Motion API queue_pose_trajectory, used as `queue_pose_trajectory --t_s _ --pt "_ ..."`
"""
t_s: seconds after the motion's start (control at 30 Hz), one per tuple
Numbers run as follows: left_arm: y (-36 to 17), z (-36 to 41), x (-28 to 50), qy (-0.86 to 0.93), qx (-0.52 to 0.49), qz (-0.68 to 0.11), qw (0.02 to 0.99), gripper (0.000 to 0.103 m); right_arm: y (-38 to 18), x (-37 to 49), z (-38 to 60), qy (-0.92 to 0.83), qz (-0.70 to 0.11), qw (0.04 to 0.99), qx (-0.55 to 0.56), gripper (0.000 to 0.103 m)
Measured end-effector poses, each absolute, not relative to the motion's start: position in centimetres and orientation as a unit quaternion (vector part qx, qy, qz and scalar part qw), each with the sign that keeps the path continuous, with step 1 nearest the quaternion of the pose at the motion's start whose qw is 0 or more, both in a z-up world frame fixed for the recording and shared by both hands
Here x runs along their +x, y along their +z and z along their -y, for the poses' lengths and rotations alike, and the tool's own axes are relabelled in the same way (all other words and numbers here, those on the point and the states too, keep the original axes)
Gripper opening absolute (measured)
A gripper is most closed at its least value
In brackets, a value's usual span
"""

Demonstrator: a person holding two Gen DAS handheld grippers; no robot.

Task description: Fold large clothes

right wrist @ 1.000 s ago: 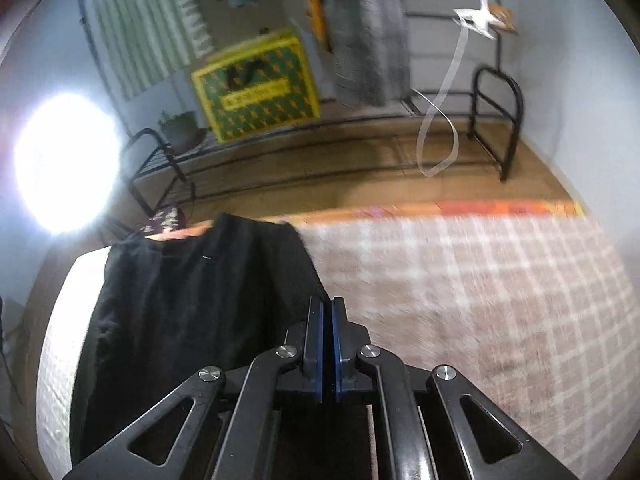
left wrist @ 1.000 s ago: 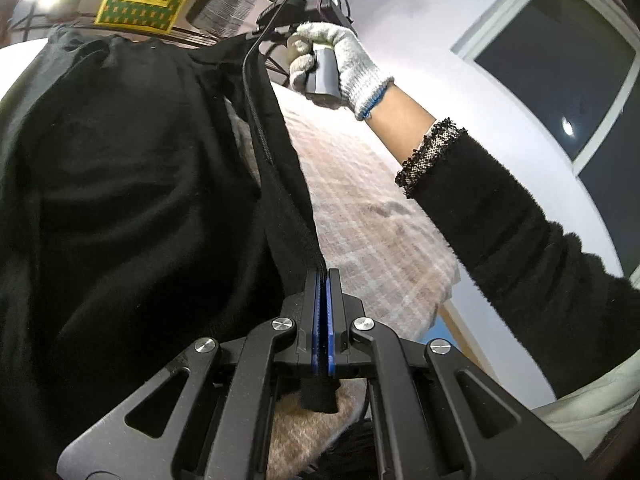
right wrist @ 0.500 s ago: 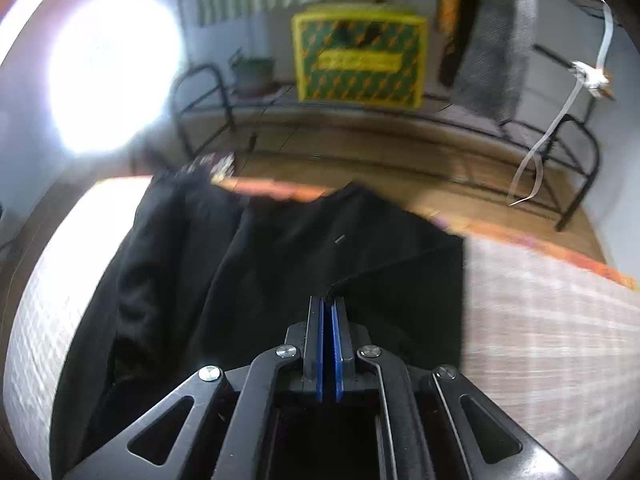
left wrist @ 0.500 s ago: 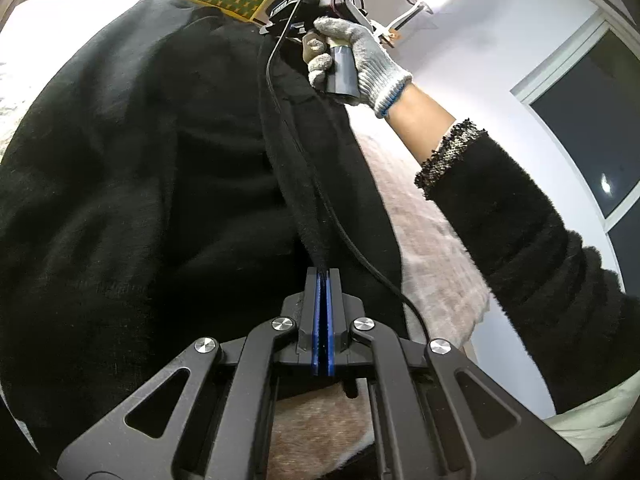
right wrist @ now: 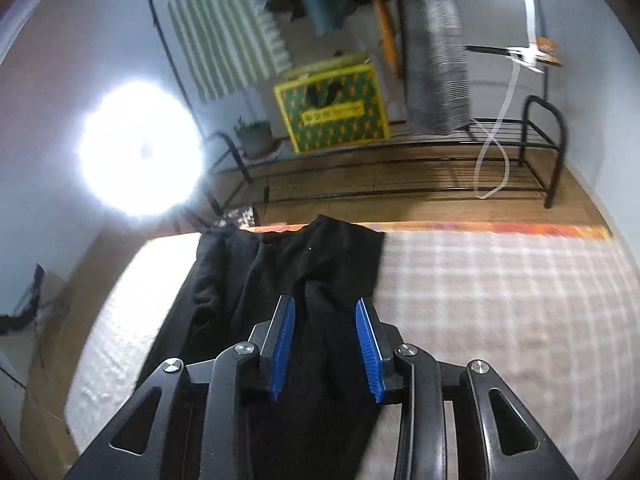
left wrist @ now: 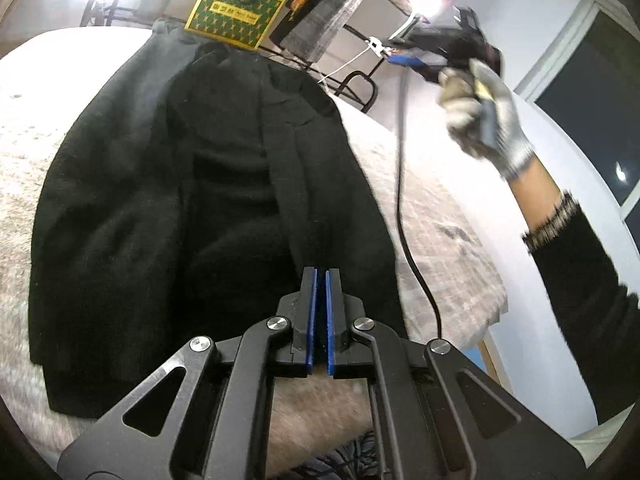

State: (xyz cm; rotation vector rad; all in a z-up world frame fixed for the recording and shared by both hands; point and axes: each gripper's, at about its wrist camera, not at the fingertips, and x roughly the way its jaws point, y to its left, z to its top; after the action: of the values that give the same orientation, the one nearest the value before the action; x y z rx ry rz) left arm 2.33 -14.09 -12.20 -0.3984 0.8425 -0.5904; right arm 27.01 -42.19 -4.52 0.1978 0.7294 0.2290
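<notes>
- One fold looks laid, I judge: from the left wrist, the black cardigan [left wrist: 208, 208] lies on the plaid blanket [left wrist: 436, 216], one panel doubled over; more folds remain. My left gripper [left wrist: 319, 320] is pressed together at its near hem, though I can't confirm a pinch.
- From the right wrist, my right gripper [right wrist: 325, 344] is opening above the cardigan [right wrist: 296, 280], nothing pinched.

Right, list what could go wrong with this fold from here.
1. The left gripper is shut on the edge of the black garment; pulling away before it lets go could drag the folded layer out of line.
2. The right gripper is opening with nothing pinched between its pads; the folded-over flap under it looks rumpled and may settle creased.
3. The cable hangs beside the garment and could snag it.
</notes>
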Motion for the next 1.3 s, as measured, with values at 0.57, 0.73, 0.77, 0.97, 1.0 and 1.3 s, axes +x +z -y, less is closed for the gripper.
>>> queue_pose_trajectory --t_s 0.57,0.73,0.77,0.97,1.0,1.3 --pt "-12.6 24.4 1.1 -0.303 0.018 -0.423 0.854 0.065 -7.1 4.3 50.7 0.092 -0.349 0.925 0.117 0.036" --pt "-13.7 25.5 1.7 -0.300 0.054 -0.423 0.853 0.065 -8.8 2.8 52.1 0.085 -0.356 0.920 0.141 0.036" --pt "-13.8 25.8 1.7 -0.298 0.067 -0.423 0.853 0.065 -9.1 2.6 52.3 0.084 -0.357 0.919 0.147 0.036" --pt "-14.2 26.9 1.9 -0.284 0.131 -0.411 0.856 0.041 -10.9 1.7 53.2 0.084 -0.368 0.908 0.183 0.037" --pt "-14.2 26.8 2.0 -0.281 0.139 -0.406 0.858 0.036 -11.2 1.7 53.2 0.084 -0.369 0.907 0.185 0.037" --pt "-12.9 23.6 3.8 -0.313 0.013 -0.431 0.846 0.010 -13.2 2.6 52.4 0.085 -0.386 0.898 0.192 0.037"
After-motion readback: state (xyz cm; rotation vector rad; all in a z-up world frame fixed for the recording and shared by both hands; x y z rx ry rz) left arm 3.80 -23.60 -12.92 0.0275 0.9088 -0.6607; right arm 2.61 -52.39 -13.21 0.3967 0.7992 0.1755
